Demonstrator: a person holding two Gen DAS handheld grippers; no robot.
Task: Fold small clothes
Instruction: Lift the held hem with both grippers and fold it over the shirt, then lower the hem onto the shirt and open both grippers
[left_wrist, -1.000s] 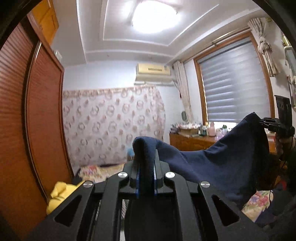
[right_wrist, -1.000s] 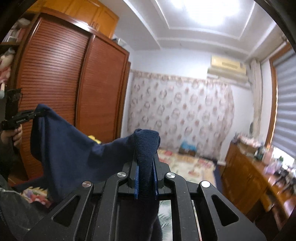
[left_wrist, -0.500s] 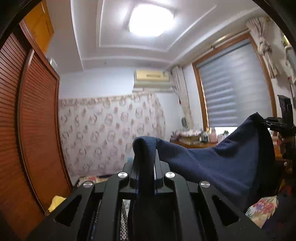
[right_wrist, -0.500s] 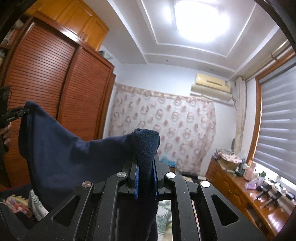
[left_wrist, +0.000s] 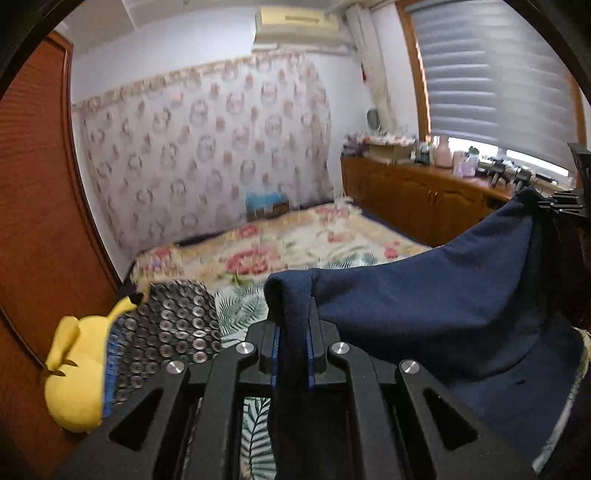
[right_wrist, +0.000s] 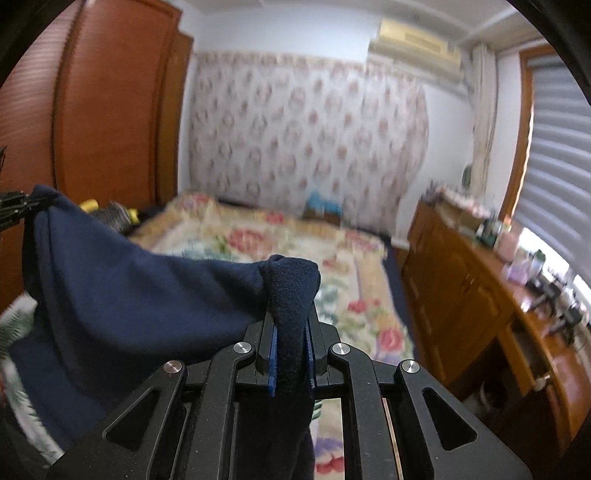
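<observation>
The navy garment (left_wrist: 436, 302) hangs stretched in the air above the flowered bed (left_wrist: 295, 240), one corner pinched in the left hand-held gripper (left_wrist: 291, 328) at lower centre of its view and the other pinched in the right hand-held gripper (right_wrist: 291, 332), so the step in hand looks like carrying the cloth to the bed to lay it out. The next move calls for lowering both corners evenly so the cloth lands flat and unwrinkled. The garment's lower edge is cut off, its type is unclear, and the right view is blurred.
</observation>
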